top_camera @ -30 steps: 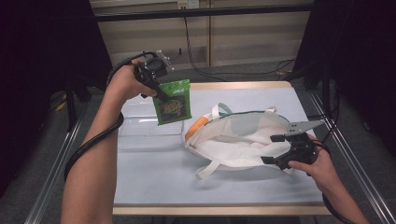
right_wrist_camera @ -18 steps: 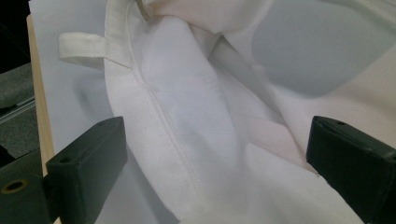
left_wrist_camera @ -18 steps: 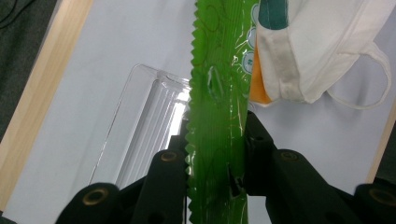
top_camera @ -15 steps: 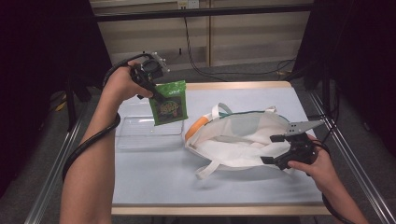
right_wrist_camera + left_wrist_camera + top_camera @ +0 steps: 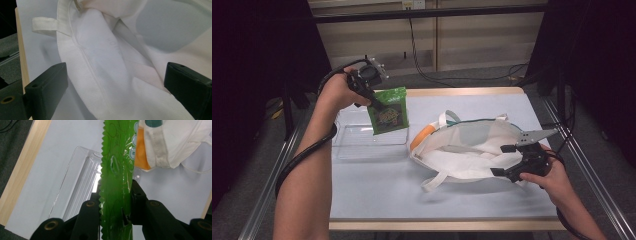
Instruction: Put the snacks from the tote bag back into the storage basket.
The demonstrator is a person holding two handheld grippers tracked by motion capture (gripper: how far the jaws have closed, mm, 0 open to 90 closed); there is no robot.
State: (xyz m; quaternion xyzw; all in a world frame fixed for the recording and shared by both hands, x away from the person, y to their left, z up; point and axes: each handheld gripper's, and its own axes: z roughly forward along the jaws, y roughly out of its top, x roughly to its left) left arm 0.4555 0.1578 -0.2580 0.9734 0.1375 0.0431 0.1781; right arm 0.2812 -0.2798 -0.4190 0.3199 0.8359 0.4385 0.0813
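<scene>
Broadly, we worked at a table (image 5: 377,195) with a pale blue top and a wooden edge. On its right half lay a white bag (image 5: 472,150) with its mouth open, an orange patch at its left end and a strap trailing toward us. To the left of the bag sat a clear tray (image 5: 349,140), which in the left gripper view lay below and behind the packet. Our left gripper (image 5: 374,102) was raised above the tray, its jaws clamped on the upper edge of a green packet (image 5: 388,111) that hung down from them, clear of the table; the left gripper view showed that packet (image 5: 116,170) edge-on, pinched between the two black jaws. Our right gripper (image 5: 508,161) rested at the bag's right side with its jaws spread apart, and in the right gripper view the white cloth (image 5: 107,70) lay between them, untouched by either jaw.
</scene>
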